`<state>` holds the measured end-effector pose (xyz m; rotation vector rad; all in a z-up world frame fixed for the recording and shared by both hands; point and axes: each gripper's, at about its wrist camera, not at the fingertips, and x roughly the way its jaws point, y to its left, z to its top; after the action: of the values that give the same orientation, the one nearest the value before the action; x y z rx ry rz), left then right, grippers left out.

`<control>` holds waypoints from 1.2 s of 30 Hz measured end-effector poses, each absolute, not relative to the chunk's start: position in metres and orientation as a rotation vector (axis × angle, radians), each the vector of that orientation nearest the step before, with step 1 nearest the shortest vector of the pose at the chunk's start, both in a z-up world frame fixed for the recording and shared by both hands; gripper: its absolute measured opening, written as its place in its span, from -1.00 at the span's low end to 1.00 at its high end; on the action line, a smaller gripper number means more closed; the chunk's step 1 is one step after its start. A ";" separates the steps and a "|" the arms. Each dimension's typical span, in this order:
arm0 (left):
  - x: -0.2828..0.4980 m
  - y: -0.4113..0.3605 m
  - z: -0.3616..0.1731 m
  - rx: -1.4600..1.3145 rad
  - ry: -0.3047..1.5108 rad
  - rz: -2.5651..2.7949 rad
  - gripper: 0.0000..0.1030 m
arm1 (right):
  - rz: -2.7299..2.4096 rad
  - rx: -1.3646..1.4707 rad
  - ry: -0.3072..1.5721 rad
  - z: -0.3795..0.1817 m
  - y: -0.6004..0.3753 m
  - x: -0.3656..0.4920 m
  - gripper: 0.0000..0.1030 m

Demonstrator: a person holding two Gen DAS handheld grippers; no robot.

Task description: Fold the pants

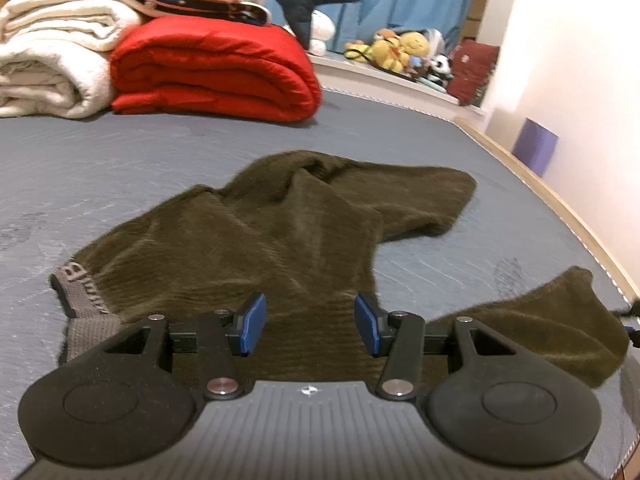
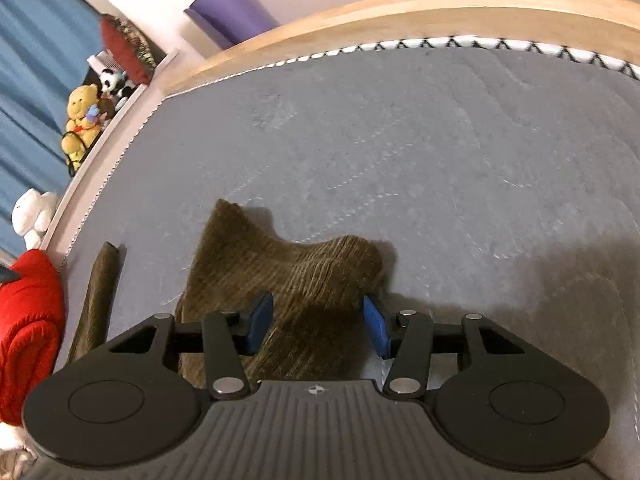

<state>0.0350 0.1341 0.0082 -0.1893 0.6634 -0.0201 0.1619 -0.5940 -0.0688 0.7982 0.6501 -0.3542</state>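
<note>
Lying crumpled across the middle of the left wrist frame, the olive pants (image 1: 280, 236) spread over the grey mattress (image 1: 120, 168), their grey waistband (image 1: 80, 292) at lower left. The left tongs (image 1: 310, 326) hover released above the fabric. In the right wrist frame the right tongs (image 2: 318, 326) stand spread around a raised fold of a pant leg (image 2: 292, 276). A red blanket (image 1: 212, 68) sits upper left.
</note>
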 end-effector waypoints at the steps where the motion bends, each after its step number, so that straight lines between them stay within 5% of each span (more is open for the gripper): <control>1: 0.035 0.139 0.011 -0.198 0.658 -0.009 0.06 | -0.347 0.790 0.646 -0.068 -0.596 0.161 -0.79; 10: 0.035 0.194 0.029 -0.306 0.653 0.144 0.06 | -0.567 0.569 0.384 -0.013 -0.612 0.109 -0.95; 15: 0.036 0.217 0.020 -0.336 0.731 0.204 0.06 | -0.709 0.614 0.562 -0.044 -0.635 0.107 -0.94; 18: 0.035 0.239 0.012 -0.403 0.783 0.213 0.09 | -0.809 0.630 0.577 -0.050 -0.642 0.111 -0.87; 23: 0.034 0.279 -0.007 -0.500 0.865 0.244 0.29 | -0.855 0.569 0.444 -0.023 -0.632 0.109 -0.47; 28: 0.034 0.307 -0.032 -0.610 0.939 0.219 0.52 | -0.674 0.579 0.423 -0.013 -0.609 0.117 -0.31; 36: 0.039 0.304 -0.065 -0.736 1.020 0.068 0.53 | -0.559 0.589 0.448 -0.006 -0.584 0.140 -0.23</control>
<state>0.0389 0.3036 -0.0646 -0.7362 1.0200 0.0680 0.1395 -0.5845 -0.0062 0.5894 0.4479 -0.5595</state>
